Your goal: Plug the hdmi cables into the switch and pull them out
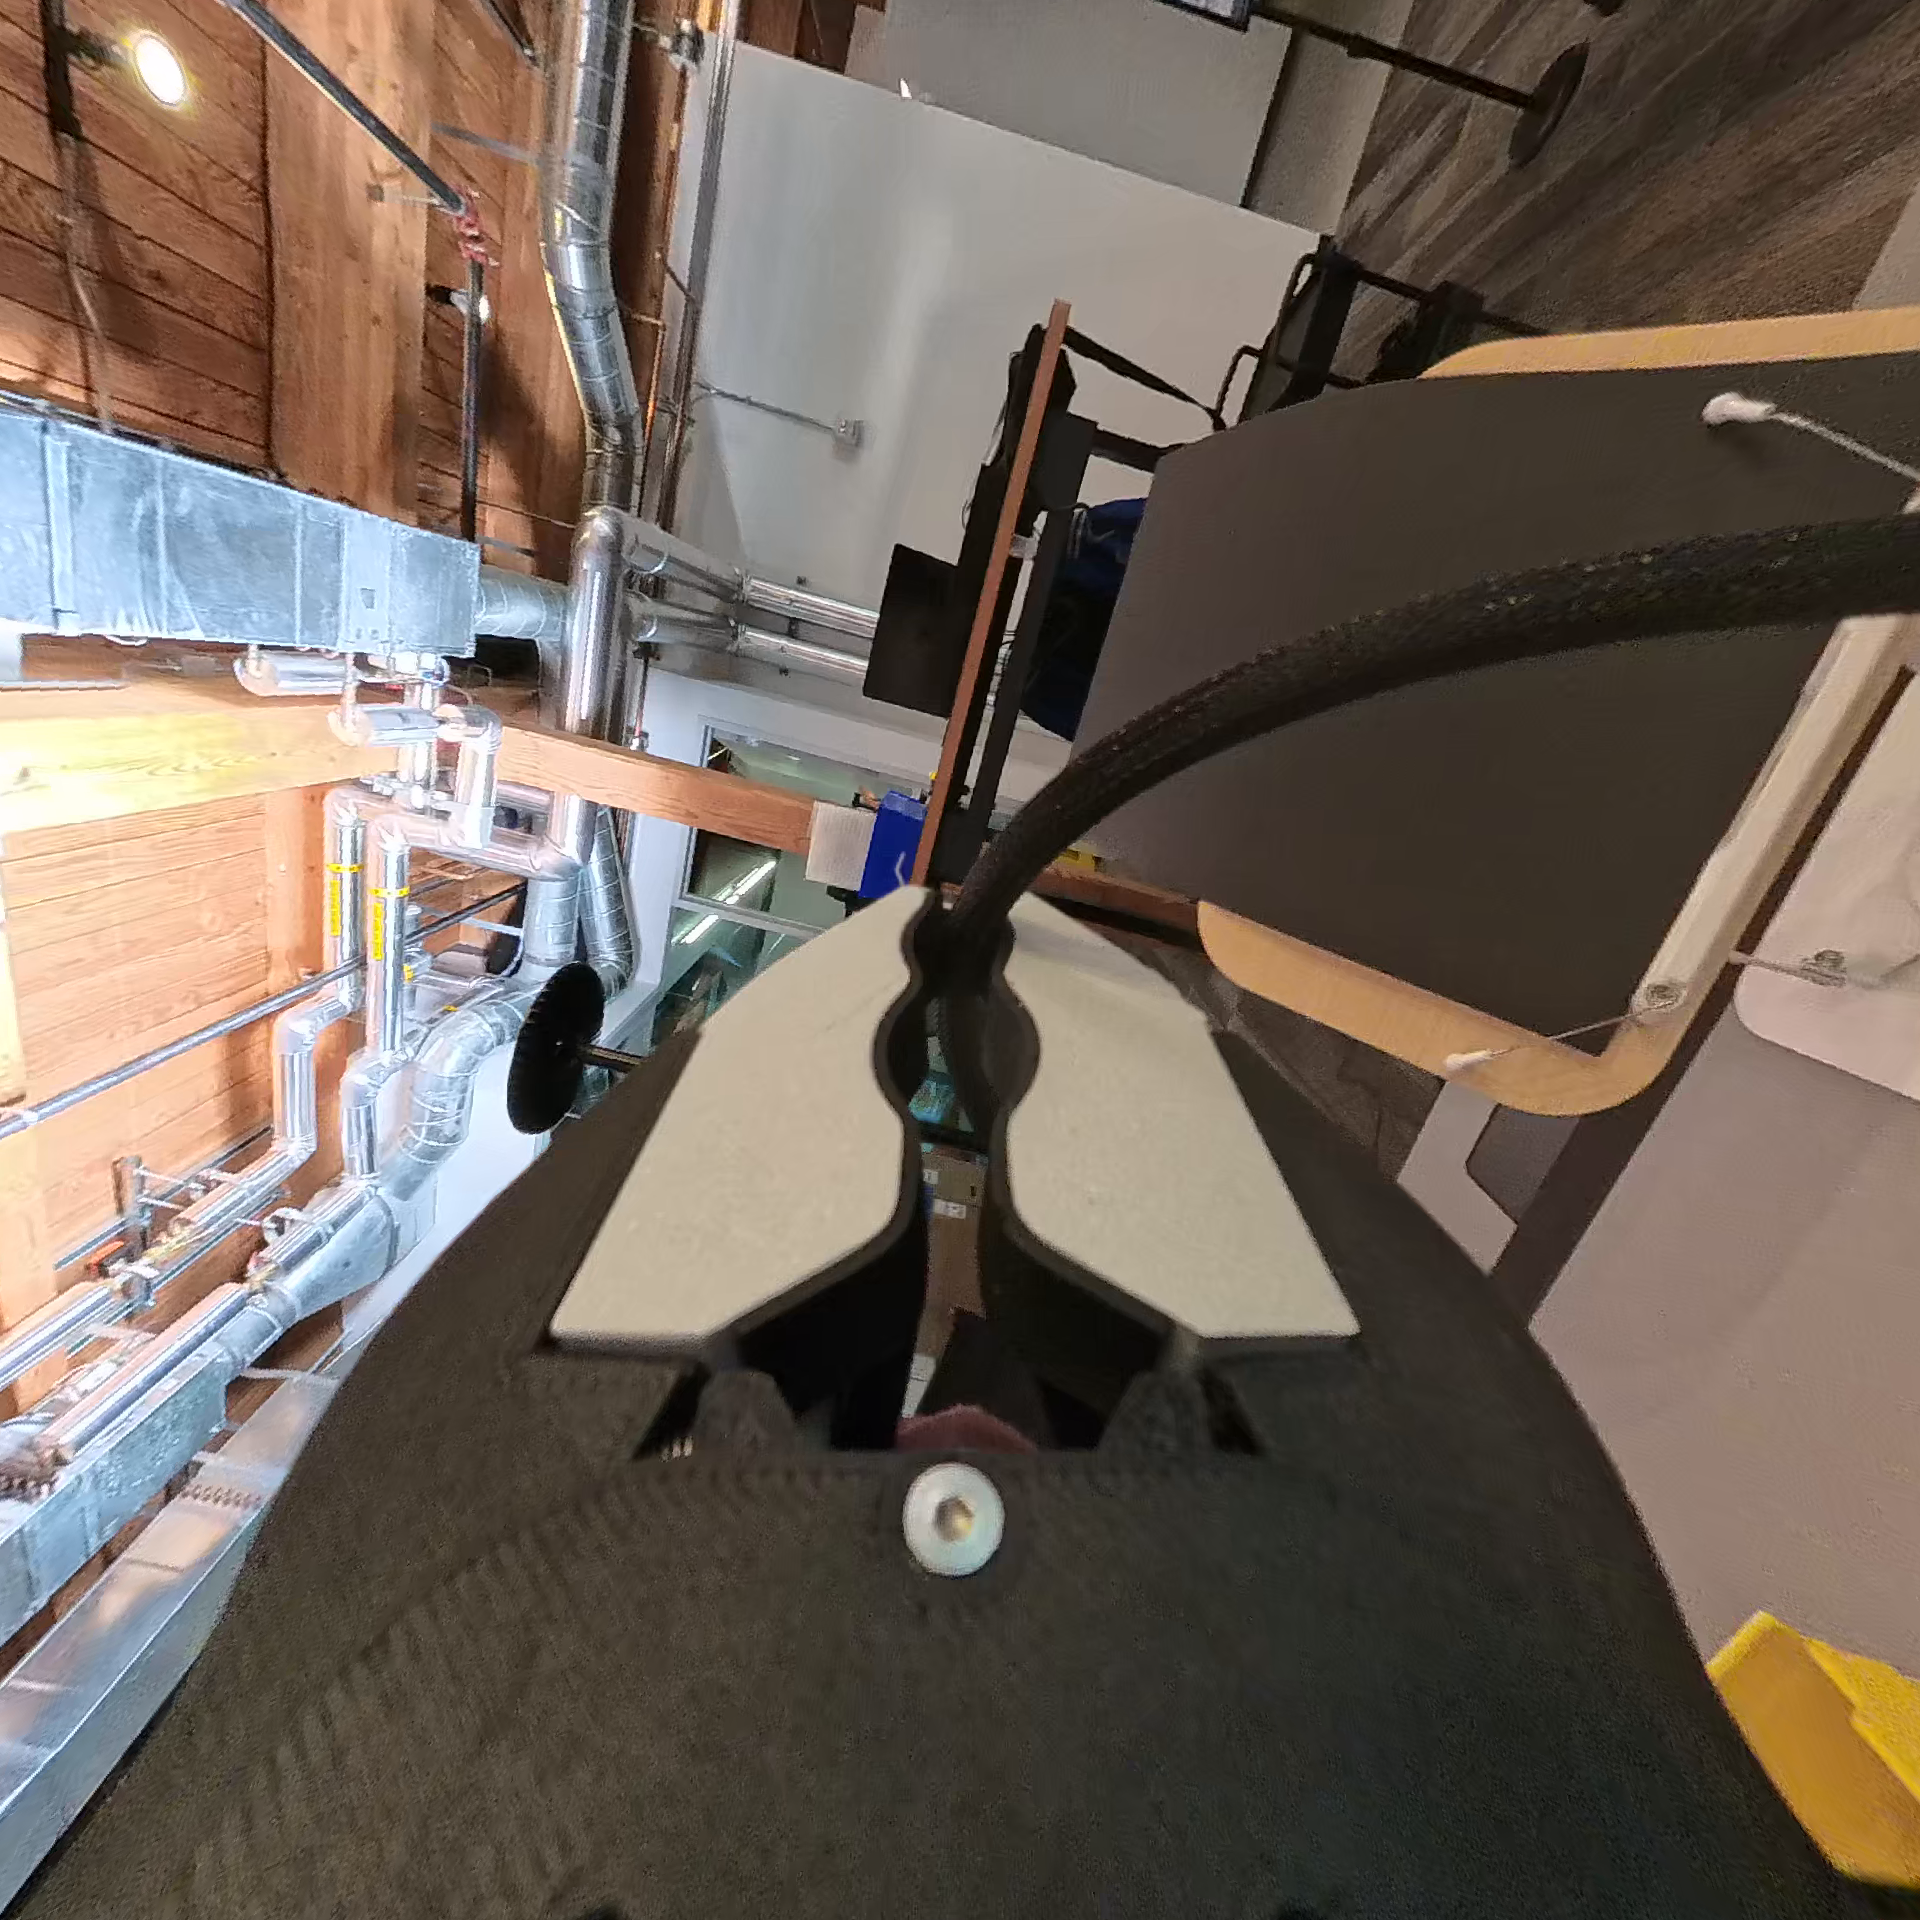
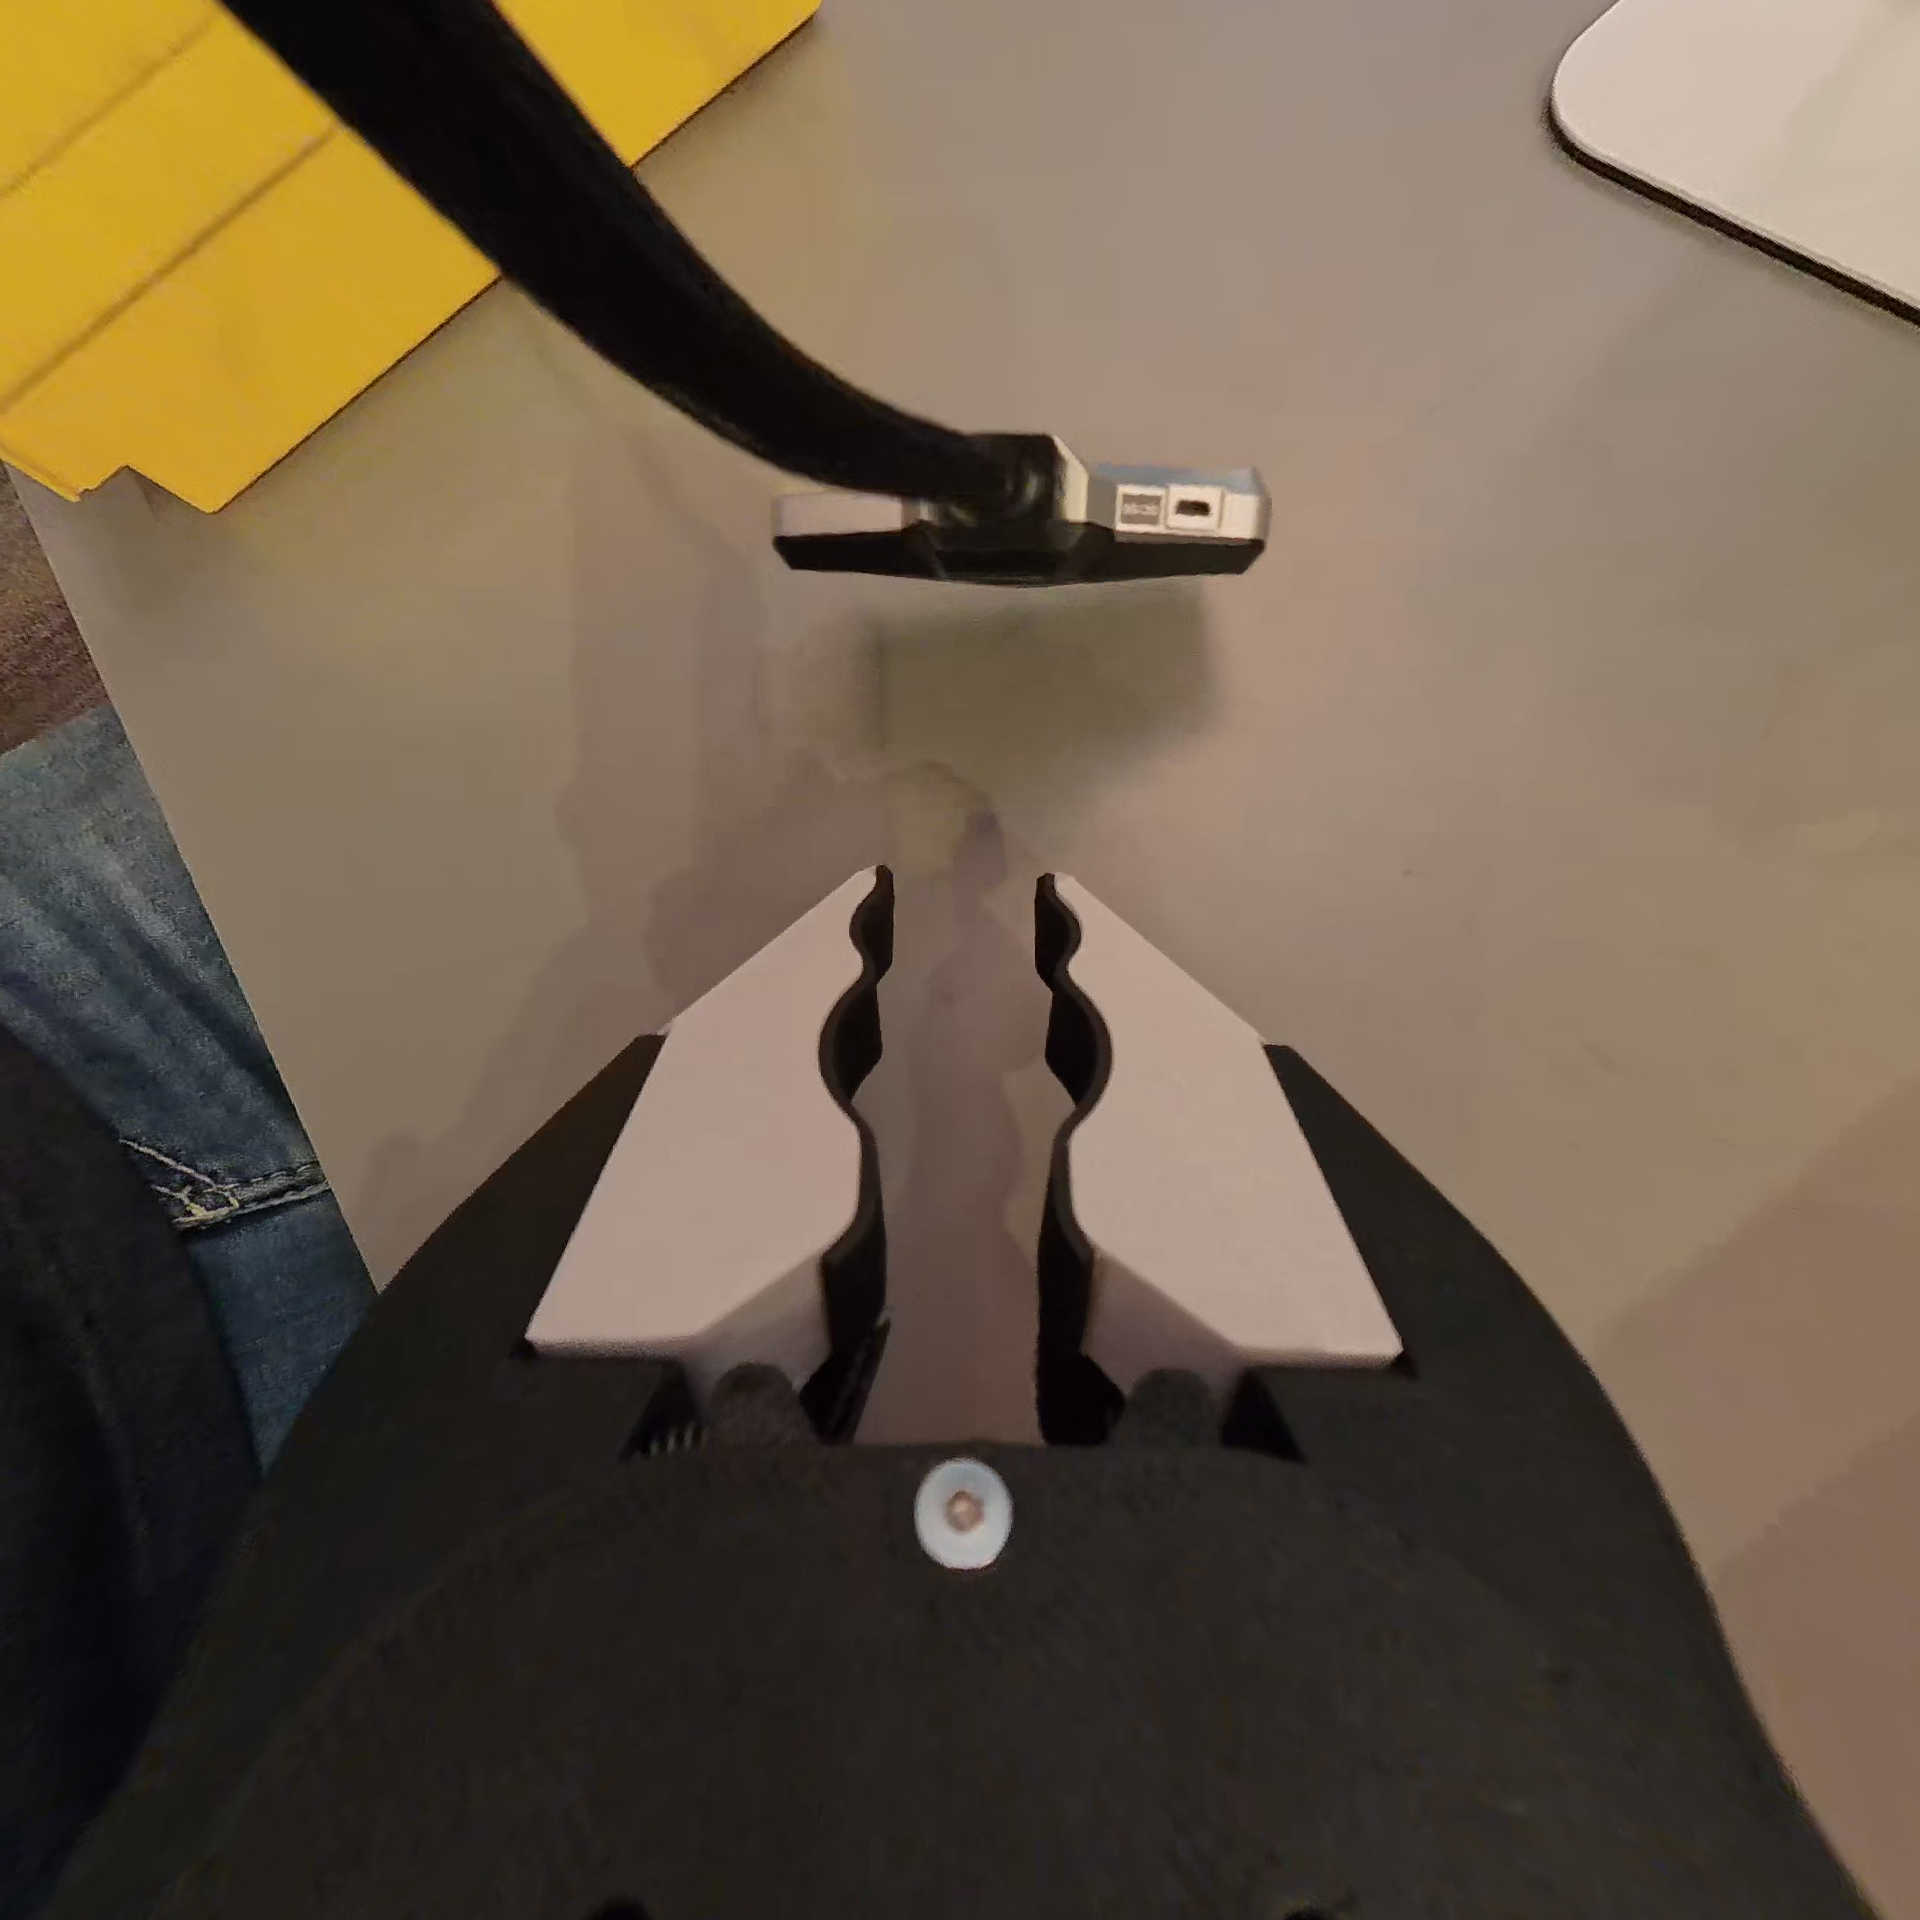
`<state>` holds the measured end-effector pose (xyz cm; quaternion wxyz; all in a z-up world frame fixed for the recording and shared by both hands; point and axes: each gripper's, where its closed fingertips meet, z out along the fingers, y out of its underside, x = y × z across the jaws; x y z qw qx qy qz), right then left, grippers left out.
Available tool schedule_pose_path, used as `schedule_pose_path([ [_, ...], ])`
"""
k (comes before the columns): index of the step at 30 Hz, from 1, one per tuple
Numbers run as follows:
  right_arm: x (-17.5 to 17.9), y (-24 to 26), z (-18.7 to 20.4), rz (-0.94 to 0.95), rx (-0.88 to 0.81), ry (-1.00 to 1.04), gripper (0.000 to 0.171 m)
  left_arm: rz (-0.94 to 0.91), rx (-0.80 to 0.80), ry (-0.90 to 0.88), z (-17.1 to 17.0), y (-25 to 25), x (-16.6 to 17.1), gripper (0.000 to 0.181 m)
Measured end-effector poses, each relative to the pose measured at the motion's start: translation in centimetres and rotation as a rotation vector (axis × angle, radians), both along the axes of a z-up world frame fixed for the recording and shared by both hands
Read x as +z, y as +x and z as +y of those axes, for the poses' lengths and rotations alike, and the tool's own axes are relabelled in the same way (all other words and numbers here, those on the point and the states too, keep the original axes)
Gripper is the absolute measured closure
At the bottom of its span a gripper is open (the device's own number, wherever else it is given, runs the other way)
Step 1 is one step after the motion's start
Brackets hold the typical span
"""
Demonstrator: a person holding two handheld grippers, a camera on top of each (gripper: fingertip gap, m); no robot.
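Left gripper [image 1: 958, 940] is clamping the black braided HDMI cable [image 1: 1403, 644] at its fingertips. Right gripper [image 2: 961, 883] is hanging released, nothing between its fingers, above the grey table [image 2: 1455, 935]. Ahead, the switch [image 2: 1023, 520] is dangling off the table with the cable plugged in. Farther off, yellow box [image 2: 187, 260] is sitting at the table edge.
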<state>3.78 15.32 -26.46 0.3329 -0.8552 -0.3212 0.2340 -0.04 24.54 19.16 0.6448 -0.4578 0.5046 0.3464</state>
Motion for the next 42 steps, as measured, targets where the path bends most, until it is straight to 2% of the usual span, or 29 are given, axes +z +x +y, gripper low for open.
schedule_pose_path([
  [4, 0.1, 0.5, 0.2, 0.009, -0.012, 0.002, 0.146, 0.028, 0.013, -0.053, 1.3, 0.6, -3.1, 0.177],
  [10, 0.1, 1.0, 0.4, 0.024, -0.023, -0.009, 0.145, 0.053, 0.058, -0.123, 3.3, -1.2, -7.5, 0.176],
  [16, -0.1, 0.8, 0.3, 0.021, -0.014, -0.017, 0.145, 0.031, 0.115, -0.127, 3.5, -4.3, -7.2, 0.176],
  [20, -0.2, 0.7, 0.3, 0.011, -0.011, -0.019, 0.145, 0.065, 0.113, -0.155, 2.6, -3.6, -7.9, 0.176],
  [30, -0.2, 1.4, 0.2, 0.01, -0.028, -0.027, 0.143, 0.186, 0.059, -0.294, 2.6, 1.0, -17.1, 0.177],
  [42, -0.5, 3.2, 0.8, 0.015, -0.079, -0.051, 0.141, 0.262, 0.169, -0.529, 7.7, 0.0, -27.4, 0.177],
])
